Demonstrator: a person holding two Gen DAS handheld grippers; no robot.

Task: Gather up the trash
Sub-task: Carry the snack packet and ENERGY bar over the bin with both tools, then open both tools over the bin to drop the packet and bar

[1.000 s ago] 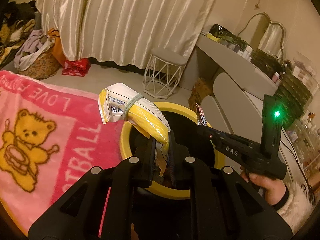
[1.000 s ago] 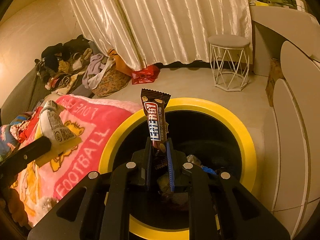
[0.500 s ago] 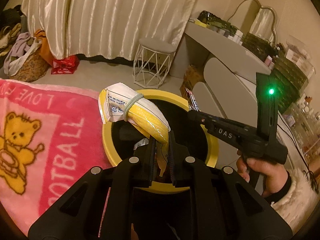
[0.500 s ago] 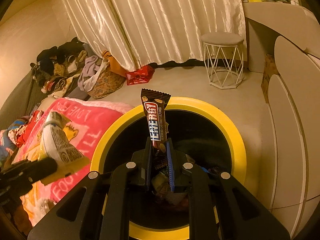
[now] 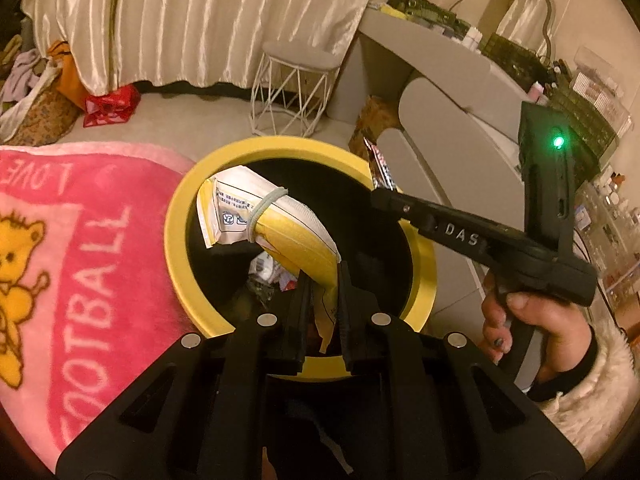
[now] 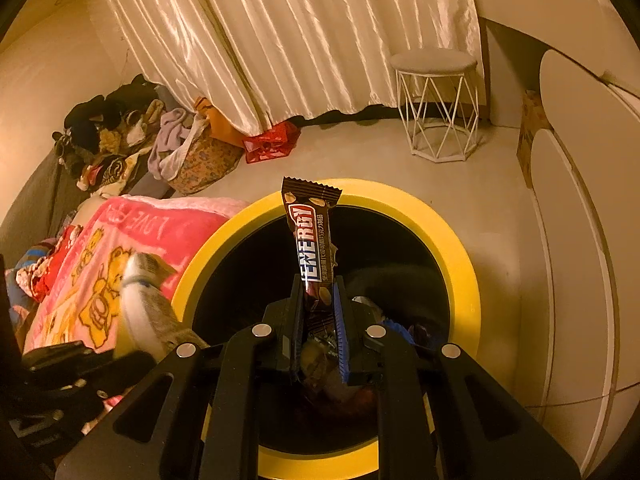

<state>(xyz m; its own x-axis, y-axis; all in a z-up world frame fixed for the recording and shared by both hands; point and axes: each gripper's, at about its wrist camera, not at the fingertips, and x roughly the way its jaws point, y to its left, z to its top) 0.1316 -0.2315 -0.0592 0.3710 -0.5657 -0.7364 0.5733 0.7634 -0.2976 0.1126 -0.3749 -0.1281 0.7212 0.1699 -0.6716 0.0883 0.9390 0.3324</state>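
My left gripper (image 5: 322, 280) is shut on a yellow and white snack bag (image 5: 276, 224) bound with a rubber band, held over the mouth of the yellow-rimmed trash bin (image 5: 180, 248). My right gripper (image 6: 318, 292) is shut on a brown ENERGY bar wrapper (image 6: 312, 240), held upright over the same bin (image 6: 460, 264). The right gripper also shows in the left wrist view (image 5: 380, 196) above the bin's far right rim. The snack bag shows blurred in the right wrist view (image 6: 144, 300) at the bin's left. Trash lies inside the bin.
A pink FOOTBALL blanket (image 5: 80, 260) lies left of the bin. A white wire stool (image 6: 436, 104) stands behind it by the curtain. Grey curved furniture (image 6: 572, 220) runs along the right. A red bag (image 6: 272, 142) and clothes piles (image 6: 120, 136) sit at the back left.
The left gripper has moved right with the snack bag, from over the blanket edge to over the bin's opening. The right gripper keeps the wrapper over the bin, slightly closer.
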